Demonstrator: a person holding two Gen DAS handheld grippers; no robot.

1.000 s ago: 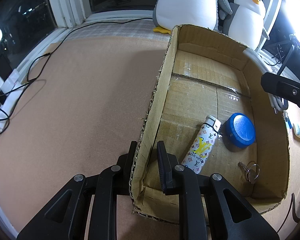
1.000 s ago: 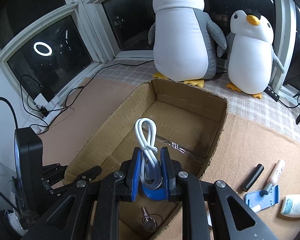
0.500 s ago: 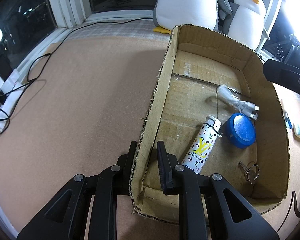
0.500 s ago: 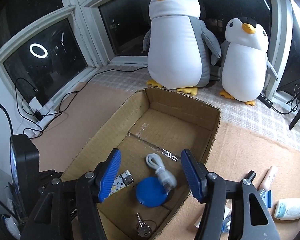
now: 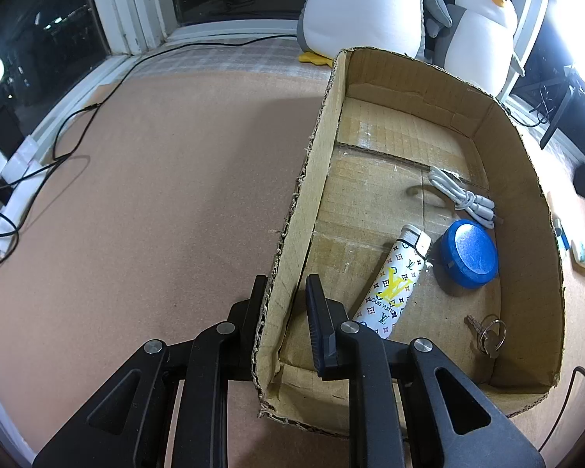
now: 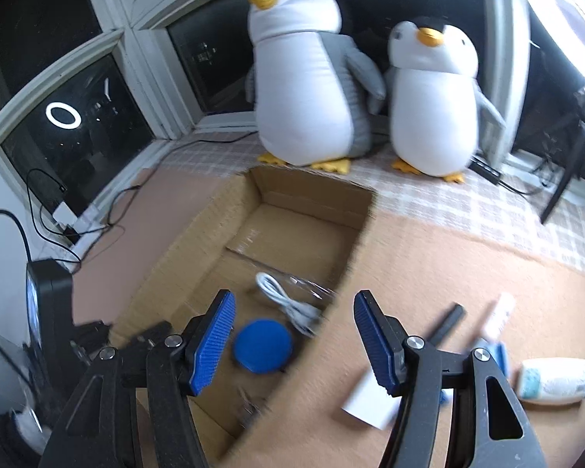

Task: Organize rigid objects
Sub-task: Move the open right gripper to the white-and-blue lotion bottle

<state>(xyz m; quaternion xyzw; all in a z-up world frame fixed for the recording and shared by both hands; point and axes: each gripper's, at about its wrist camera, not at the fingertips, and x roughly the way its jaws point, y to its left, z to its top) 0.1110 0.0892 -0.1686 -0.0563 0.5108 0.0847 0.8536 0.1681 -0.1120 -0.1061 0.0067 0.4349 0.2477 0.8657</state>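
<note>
Now the coiled white cable (image 5: 462, 198) lies loose on the corrugated cardboard box (image 5: 526, 179) floor beside the round blue lid (image 5: 470, 259). The right gripper (image 6: 292, 341), whose fingers have just been opening, stands wide and empty. The left gripper (image 5: 282, 300) pinches the box's near wall; next, I judge, a grasp on the smooth white bottle (image 6: 557, 380) outside.

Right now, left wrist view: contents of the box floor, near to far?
Key ring with key → patterned lighter → blue round lid → bundled white cable. All lie inside the cardboard box, whose near left wall the left gripper clamps.
</note>
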